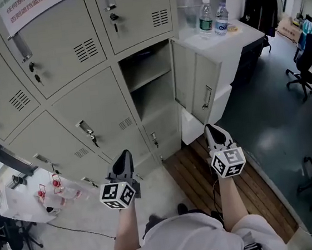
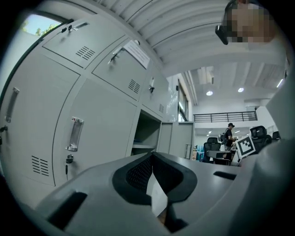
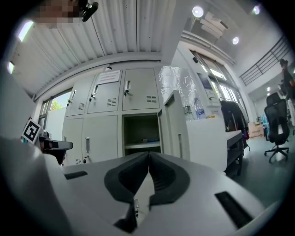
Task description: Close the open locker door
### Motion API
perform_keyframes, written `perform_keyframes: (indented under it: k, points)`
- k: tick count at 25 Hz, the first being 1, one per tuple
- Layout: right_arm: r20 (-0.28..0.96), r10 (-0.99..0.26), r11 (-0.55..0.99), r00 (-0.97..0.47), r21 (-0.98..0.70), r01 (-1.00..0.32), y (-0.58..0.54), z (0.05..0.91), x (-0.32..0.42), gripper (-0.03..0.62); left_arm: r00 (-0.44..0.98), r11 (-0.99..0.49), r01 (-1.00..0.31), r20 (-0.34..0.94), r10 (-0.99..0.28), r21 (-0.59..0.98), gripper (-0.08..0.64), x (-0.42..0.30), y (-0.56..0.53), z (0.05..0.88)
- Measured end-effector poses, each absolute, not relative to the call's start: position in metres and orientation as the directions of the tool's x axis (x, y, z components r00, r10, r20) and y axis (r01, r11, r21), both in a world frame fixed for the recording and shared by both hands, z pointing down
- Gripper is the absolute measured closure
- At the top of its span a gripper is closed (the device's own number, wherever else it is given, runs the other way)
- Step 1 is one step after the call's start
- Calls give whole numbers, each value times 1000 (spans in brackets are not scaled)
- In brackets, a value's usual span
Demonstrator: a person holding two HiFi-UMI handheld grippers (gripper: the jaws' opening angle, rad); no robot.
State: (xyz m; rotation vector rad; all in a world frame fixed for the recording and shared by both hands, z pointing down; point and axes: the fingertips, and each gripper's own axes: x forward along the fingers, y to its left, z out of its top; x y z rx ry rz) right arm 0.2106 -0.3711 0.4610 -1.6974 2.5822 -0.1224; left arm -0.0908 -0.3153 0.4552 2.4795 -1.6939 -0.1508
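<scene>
The open locker door (image 1: 197, 84) swings out to the right of its compartment (image 1: 150, 82), which has a shelf inside; its handle (image 1: 206, 97) faces me. From the right gripper view the same door (image 3: 171, 130) stands edge-on beside the open compartment (image 3: 142, 133). My left gripper (image 1: 123, 160) hangs shut and empty in front of the lower closed lockers. My right gripper (image 1: 214, 133) is shut with nothing in it, a short way below and in front of the open door. The left gripper view shows the open compartment (image 2: 146, 134) ahead to the right.
Closed grey lockers (image 1: 64, 53) fill the wall to the left. A white cabinet (image 1: 231, 46) with two bottles (image 1: 211, 19) stands right of the door. Wooden floor boards (image 1: 231, 197) lie under me. Office chairs (image 1: 306, 71) stand at the far right.
</scene>
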Motion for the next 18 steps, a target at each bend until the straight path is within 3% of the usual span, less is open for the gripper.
perform_keyframes:
  k: [3, 5, 6, 11, 18]
  points:
    - [33, -926, 371, -377, -107, -922, -394, 468, 223, 574, 374, -368, -915, 2, -928, 165, 552, -89, -336, 455]
    - [52, -933, 348, -355, -118, -930, -410, 473, 235, 465, 379, -373, -914, 5, -926, 159, 552, -91, -349, 455]
    - [57, -938, 335, -343, -112, -935, -420, 474, 241, 451, 379, -373, -914, 5, -925, 161, 552, -92, -355, 456]
    - [46, -950, 307, -309, -37, -951, -460, 469, 274, 451, 383, -375, -911, 18, -923, 171, 552, -94, -375, 461]
    - [54, -910, 414, -412, 43, -909, -499, 467, 280, 453, 397, -382, -906, 46, -917, 183, 552, -88, -390, 470]
